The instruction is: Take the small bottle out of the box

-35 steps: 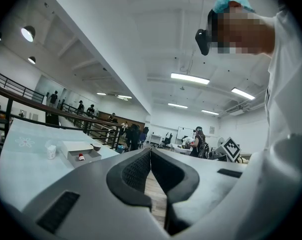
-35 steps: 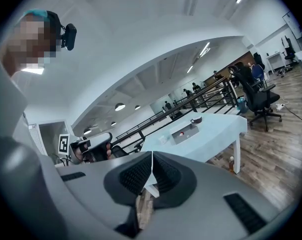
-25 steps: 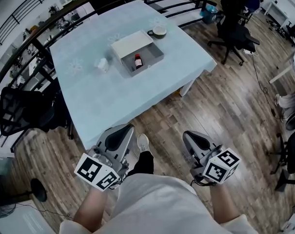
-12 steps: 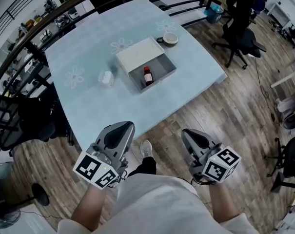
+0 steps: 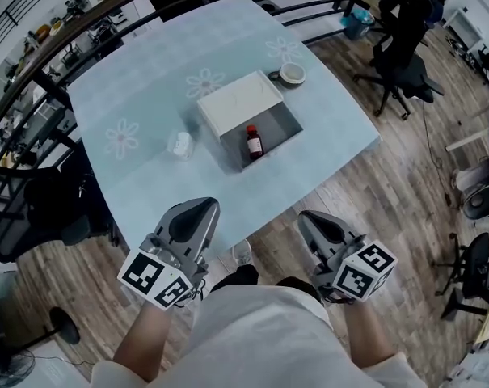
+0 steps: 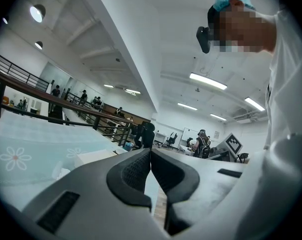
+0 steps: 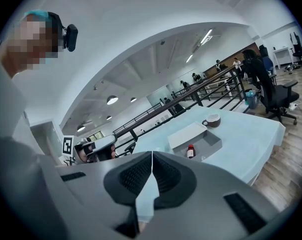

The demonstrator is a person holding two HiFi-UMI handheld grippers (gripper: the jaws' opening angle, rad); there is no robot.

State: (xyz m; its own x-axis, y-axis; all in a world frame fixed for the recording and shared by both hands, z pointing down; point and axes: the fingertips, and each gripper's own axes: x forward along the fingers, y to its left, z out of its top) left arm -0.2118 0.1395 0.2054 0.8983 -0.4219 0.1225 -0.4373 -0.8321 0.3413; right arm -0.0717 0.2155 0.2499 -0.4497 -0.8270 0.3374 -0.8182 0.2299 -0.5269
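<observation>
**Both grippers shut and empty, short of the table; the bottle stands in the open box**

The person stands on the wooden floor point(image 5: 365, 192) at the near corner of a table point(image 5: 159, 192) covered with a pale blue cloth printed with white daisies. Both hands are held low in front of the body.

The left gripper point(image 5: 204, 206) has its jaws pressed together with nothing between them. Its own view shows the two dark pads meeting along a single seam. The right gripper point(image 5: 308, 217) is the same, with its pads closed tip to tip and holding nothing. Both tips point toward the table, and both are well apart from the box.

The box point(image 5: 286, 126) is a shallow grey tray near the middle of the table. A white lid point(image 5: 240, 103) lies flat against its far-left side (whether it is hinged there or only touching cannot be told). The small bottle point(image 5: 254, 142) stands upright inside the tray, in the part nearest the lid. It is dark brown, with a red cap and a pale label. Neither gripper touches it.

A cup point(image 5: 292, 73) sits on the cloth just beyond the box's far corner. A small pale object point(image 5: 179, 144), too small to identify, lies to the left of the lid. A dark railing point(image 5: 34, 79) runs behind the table. A black office chair point(image 5: 402, 63) stands on the floor to the right.
</observation>
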